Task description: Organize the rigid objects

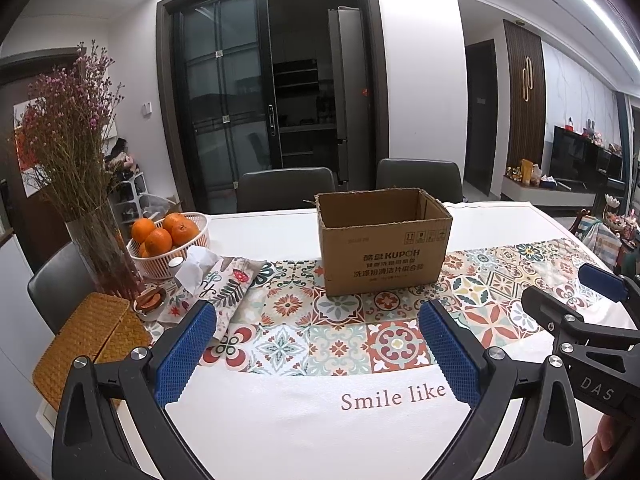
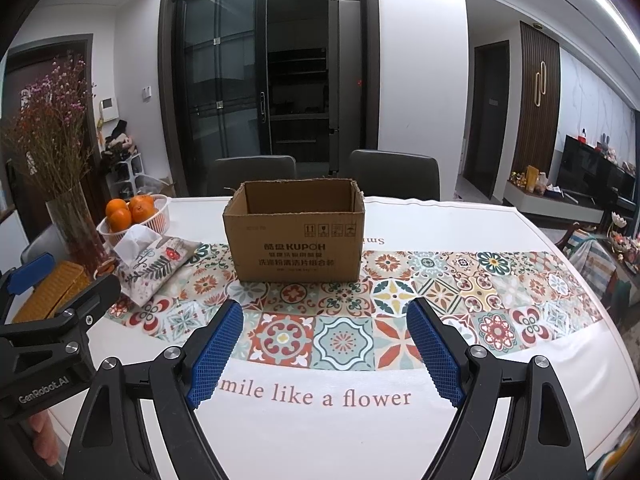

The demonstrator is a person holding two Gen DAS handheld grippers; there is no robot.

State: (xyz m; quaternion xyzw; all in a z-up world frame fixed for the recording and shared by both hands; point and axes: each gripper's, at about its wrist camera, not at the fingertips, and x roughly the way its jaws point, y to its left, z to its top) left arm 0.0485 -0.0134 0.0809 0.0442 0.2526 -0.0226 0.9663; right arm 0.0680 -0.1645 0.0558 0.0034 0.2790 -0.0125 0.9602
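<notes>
An open brown cardboard box stands upright on the patterned runner in the middle of the table; it also shows in the right wrist view. Its inside is hidden. My left gripper is open and empty, held above the table's near edge in front of the box. My right gripper is open and empty, beside the left one; it shows at the right of the left wrist view. The left gripper shows at the left of the right wrist view.
A white basket of oranges, a glass vase of dried flowers, a fabric tissue holder, a small dish and a woven box stand at the table's left. Two grey chairs stand behind the table.
</notes>
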